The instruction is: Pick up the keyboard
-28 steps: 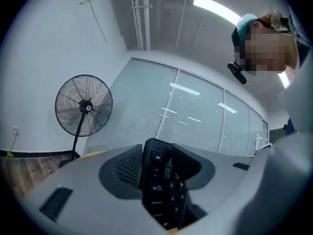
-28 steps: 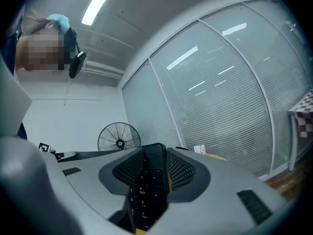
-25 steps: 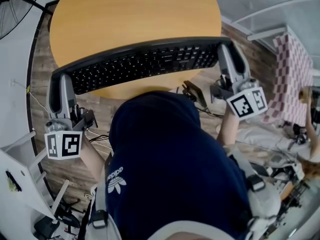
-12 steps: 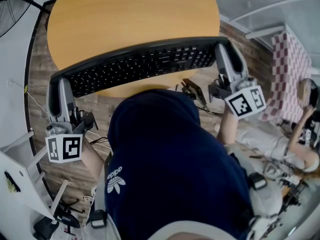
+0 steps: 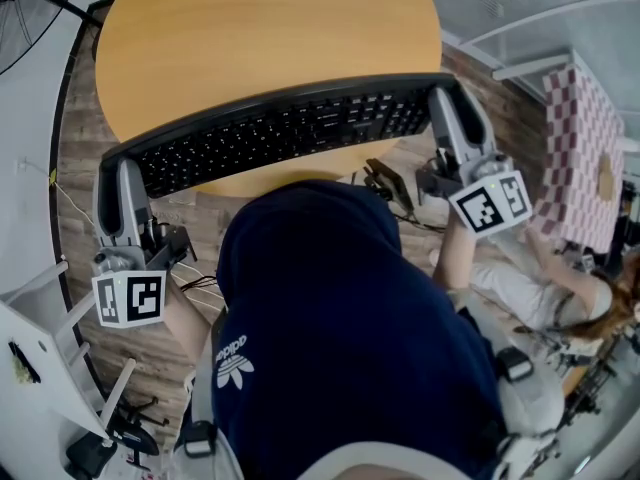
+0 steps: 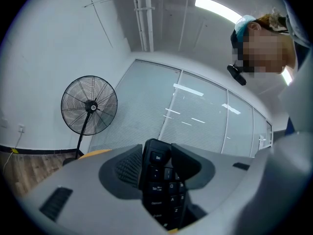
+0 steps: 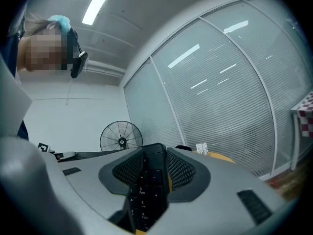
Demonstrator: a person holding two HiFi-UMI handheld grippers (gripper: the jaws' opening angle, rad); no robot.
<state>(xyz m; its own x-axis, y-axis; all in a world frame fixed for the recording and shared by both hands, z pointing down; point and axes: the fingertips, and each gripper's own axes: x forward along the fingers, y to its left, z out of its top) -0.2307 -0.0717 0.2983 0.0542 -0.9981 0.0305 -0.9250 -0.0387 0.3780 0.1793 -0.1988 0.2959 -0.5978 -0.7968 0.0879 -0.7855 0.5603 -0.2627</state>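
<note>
— Two claws and one keyboard: how do they hold it?

— One at each end. The left claw (image 5: 117, 165) is closed on the left short end of the long black computer keyboard (image 5: 290, 126). The right claw (image 5: 447, 92) is closed on the right short end. The keyboard spans the whole gap between them.

— How far are the jaws apart?

— Only as far as the keyboard is thick. In the left gripper view the corner with the Esc key stands between the two grey jaws, and both press against it. In the right gripper view the number-pad end is clamped the same way between the ribbed pads (image 7: 181, 170).

— Where does the keyboard lie relative to the table?

— In the head view it runs across the near edge of the round, yellow wooden table (image 5: 260, 28), with the keys facing up. Its right end sits higher in the picture than its left. The left end reaches past the table rim, over the wood-plank floor (image 5: 80, 183). From above I cannot tell how far it clears the table top.

— And around it?

— Each claw's white cube with black square markers (image 5: 128, 298) is on the near side, beside the person's dark blue hooded top (image 5: 340, 338). A black standing fan (image 6: 89, 105) stands by the white wall.
</note>
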